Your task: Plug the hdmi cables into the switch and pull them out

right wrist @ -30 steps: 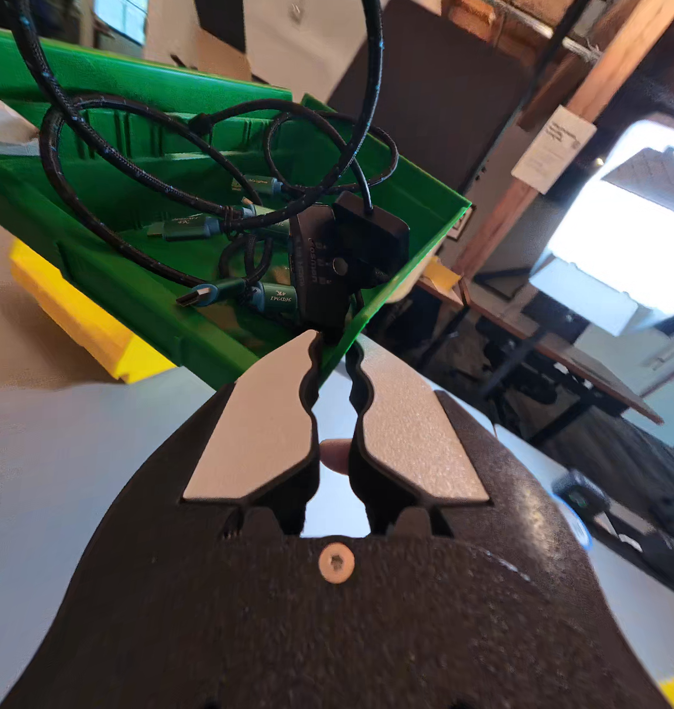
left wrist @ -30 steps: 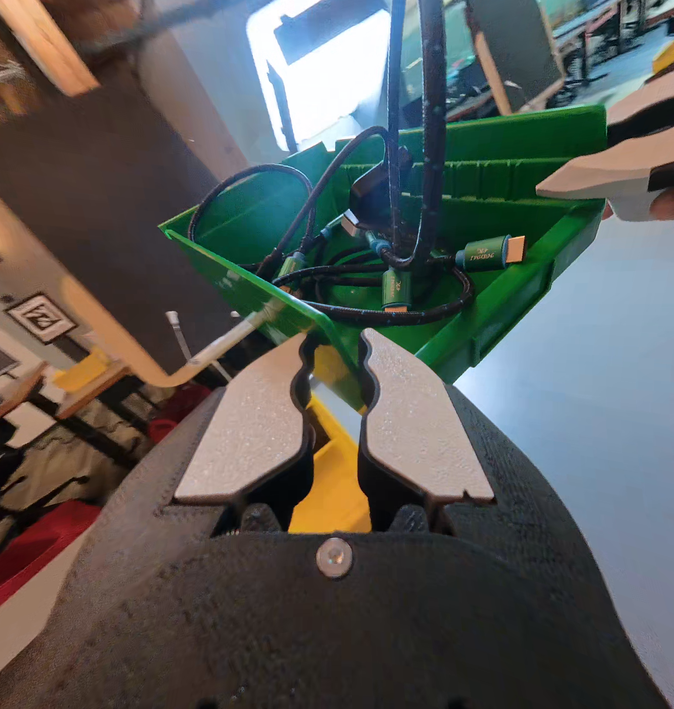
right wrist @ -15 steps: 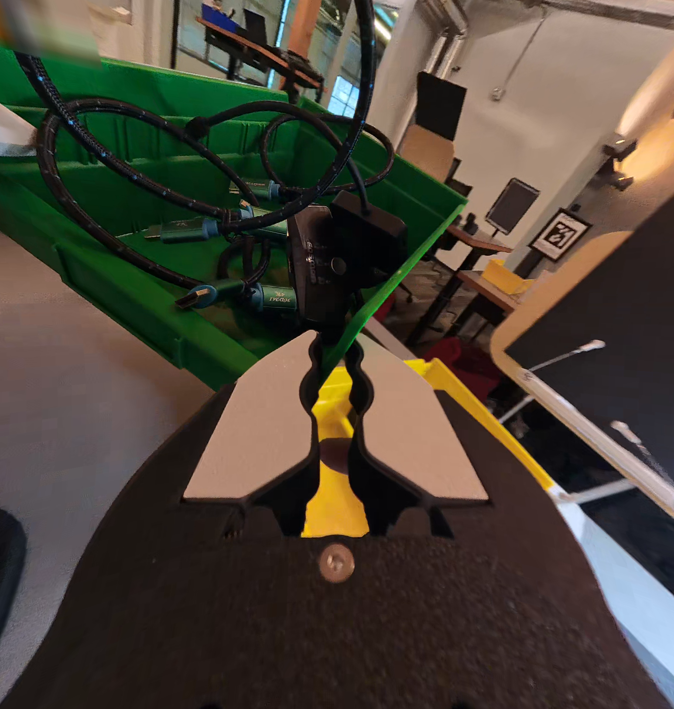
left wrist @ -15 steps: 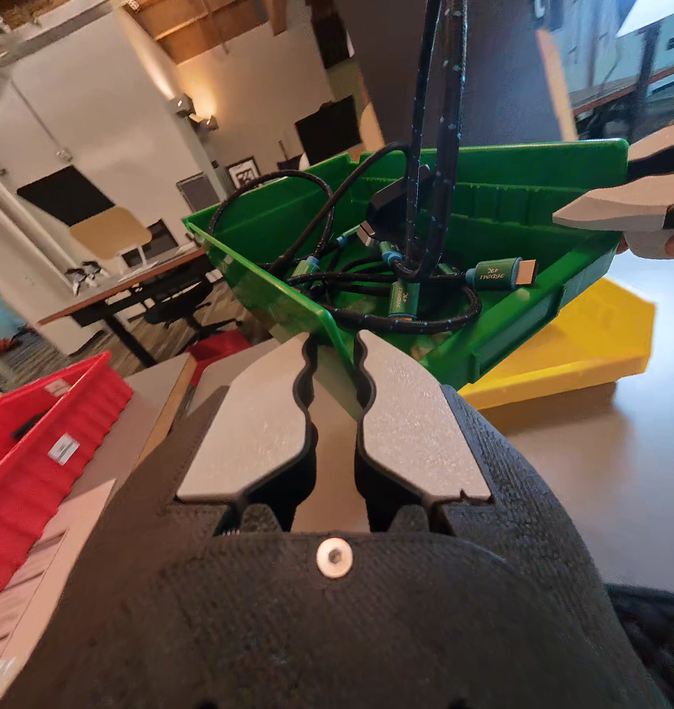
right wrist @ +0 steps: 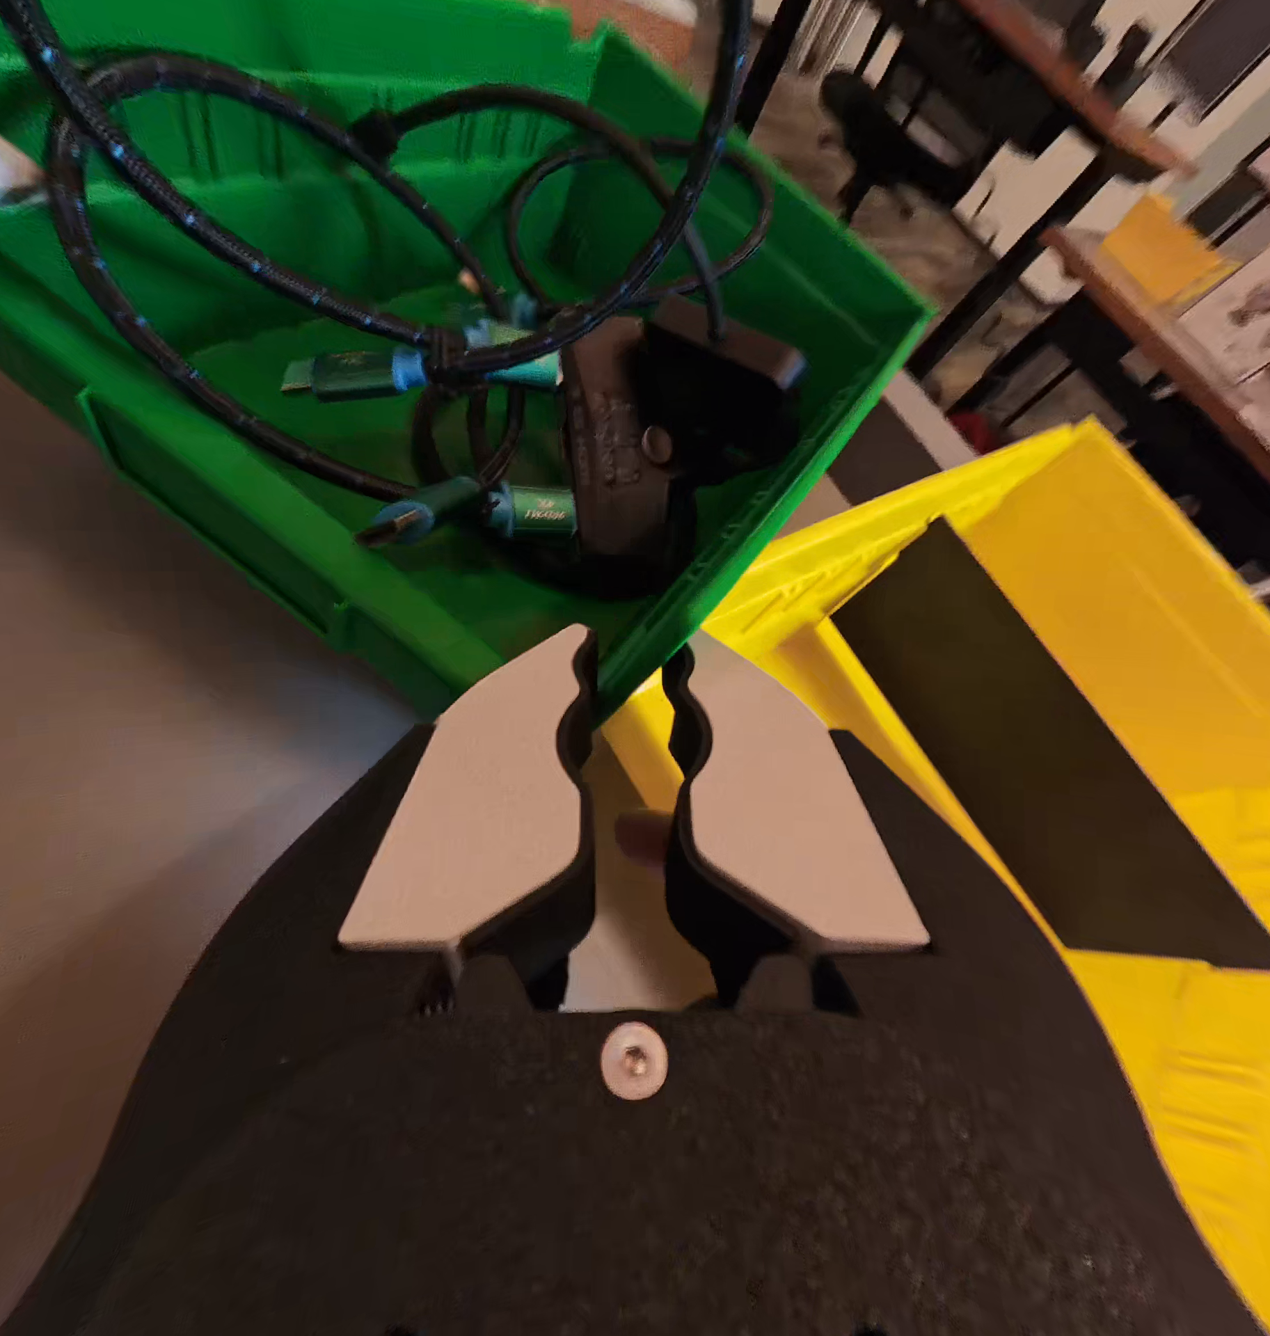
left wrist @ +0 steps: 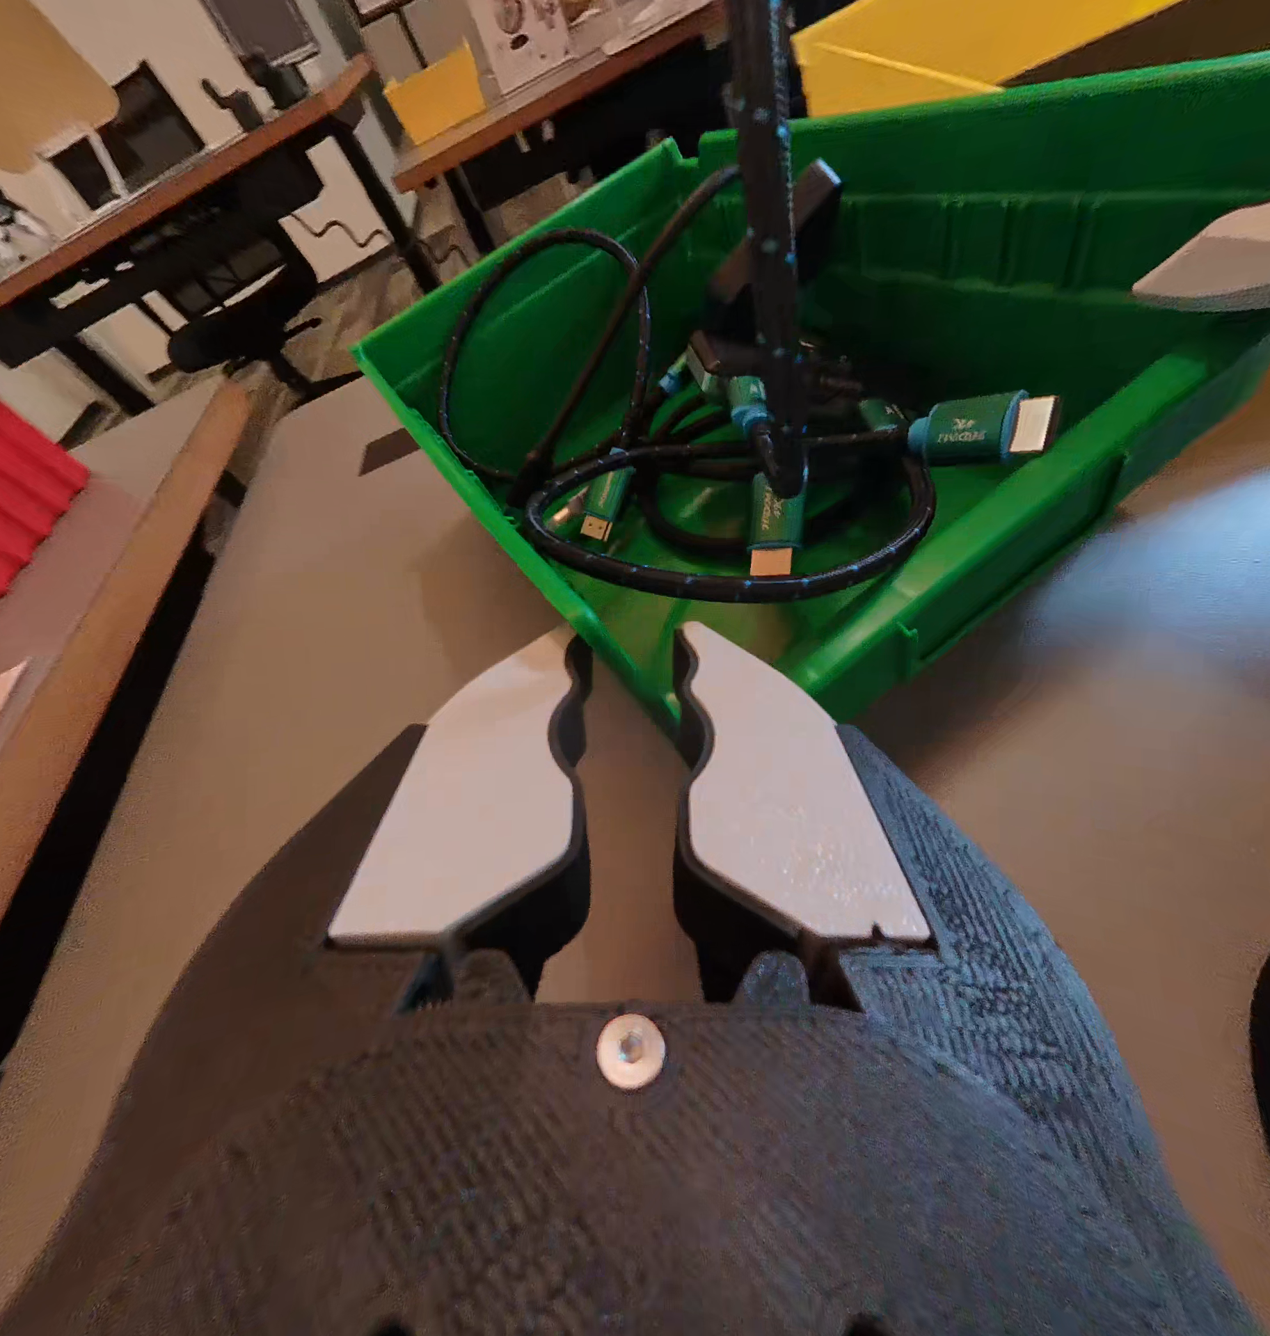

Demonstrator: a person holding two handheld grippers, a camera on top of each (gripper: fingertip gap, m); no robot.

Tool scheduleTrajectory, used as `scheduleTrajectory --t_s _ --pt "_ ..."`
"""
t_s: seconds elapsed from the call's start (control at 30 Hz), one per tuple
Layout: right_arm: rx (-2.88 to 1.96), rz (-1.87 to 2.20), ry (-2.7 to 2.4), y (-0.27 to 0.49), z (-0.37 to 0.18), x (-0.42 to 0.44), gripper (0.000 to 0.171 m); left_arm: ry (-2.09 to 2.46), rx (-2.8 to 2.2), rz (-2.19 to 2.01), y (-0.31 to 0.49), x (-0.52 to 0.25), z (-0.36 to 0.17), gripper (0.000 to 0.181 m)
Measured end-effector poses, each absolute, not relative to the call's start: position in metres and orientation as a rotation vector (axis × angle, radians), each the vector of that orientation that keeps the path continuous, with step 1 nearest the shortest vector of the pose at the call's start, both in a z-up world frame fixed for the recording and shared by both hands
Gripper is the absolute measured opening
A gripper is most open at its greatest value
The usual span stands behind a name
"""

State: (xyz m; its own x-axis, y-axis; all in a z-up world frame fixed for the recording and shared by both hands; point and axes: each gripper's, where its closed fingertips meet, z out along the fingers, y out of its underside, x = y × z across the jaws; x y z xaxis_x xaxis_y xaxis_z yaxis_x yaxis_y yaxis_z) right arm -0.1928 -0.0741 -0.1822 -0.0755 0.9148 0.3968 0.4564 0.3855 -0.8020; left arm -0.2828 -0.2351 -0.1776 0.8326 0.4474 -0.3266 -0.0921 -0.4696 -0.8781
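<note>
A green bin (left wrist: 1051, 238) sits tilted over the tan tabletop. It holds black braided HDMI cables (left wrist: 726, 587) with teal plugs (left wrist: 979, 434) and a black switch box (left wrist: 798, 210). My left gripper (left wrist: 628, 643) is shut on the bin's near side wall. My right gripper (right wrist: 639, 651) is shut on the opposite wall of the bin (right wrist: 256, 520). The switch (right wrist: 617, 448) lies just beyond its fingertips, with the cables (right wrist: 183, 217) and a plug (right wrist: 357, 376) beside it. One cable loop rises out of frame. The right gripper's fingers (left wrist: 1232, 267) show at the far right of the left wrist view.
A yellow bin (right wrist: 1087, 593) with a black panel inside lies right of the green bin and shows behind it in the left wrist view (left wrist: 906, 43). A red bin (left wrist: 10, 491) is at the far left. Wooden desks (left wrist: 183, 166) and chairs stand beyond the table edge. About 20 cm separates my left fingertips from my right.
Both grippers stayed shut on the green bin's walls while it swung and came down towards the tabletop. The background turned, and the yellow bin went from beneath the green bin to beside it.
</note>
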Motion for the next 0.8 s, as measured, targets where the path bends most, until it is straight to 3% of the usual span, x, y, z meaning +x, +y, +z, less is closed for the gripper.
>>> scheduleTrajectory --t_s 0.2,0.27,0.43,0.57,0.67,0.73,0.77,0.8 --pt "-1.170 0.524 -1.878 -0.048 -0.181 -0.139 0.027 -0.173 -1.990 0.489 -0.192 -0.260 -0.170 0.026" --pt "-1.152 0.500 -1.943 -0.035 -0.175 -0.122 0.038 -0.133 -1.976 0.585 -0.187 -0.259 -0.159 0.036" --pt "-1.074 0.222 -2.156 0.031 -0.194 -0.084 0.063 -0.055 -1.921 0.631 -0.190 -0.250 -0.117 0.036" --pt "-0.990 0.038 -2.294 0.070 -0.213 -0.075 0.076 0.186 -2.049 0.465 -0.167 -0.202 -0.126 0.043" --pt "-0.926 -0.029 -2.414 0.075 -0.229 -0.083 0.070 0.394 -2.210 0.465 -0.144 -0.176 -0.154 0.052" --pt "-0.906 -0.052 -2.507 0.073 -0.246 -0.082 0.051 0.497 -2.326 0.555 -0.134 -0.178 -0.173 0.057" --pt "-0.881 -0.076 -2.524 0.074 -0.250 -0.081 0.032 0.542 -2.357 0.625 -0.131 -0.181 -0.177 0.058" --pt "-0.839 -0.073 -2.507 0.073 -0.249 -0.082 0.030 0.590 -2.369 0.682 -0.130 -0.183 -0.178 0.057"
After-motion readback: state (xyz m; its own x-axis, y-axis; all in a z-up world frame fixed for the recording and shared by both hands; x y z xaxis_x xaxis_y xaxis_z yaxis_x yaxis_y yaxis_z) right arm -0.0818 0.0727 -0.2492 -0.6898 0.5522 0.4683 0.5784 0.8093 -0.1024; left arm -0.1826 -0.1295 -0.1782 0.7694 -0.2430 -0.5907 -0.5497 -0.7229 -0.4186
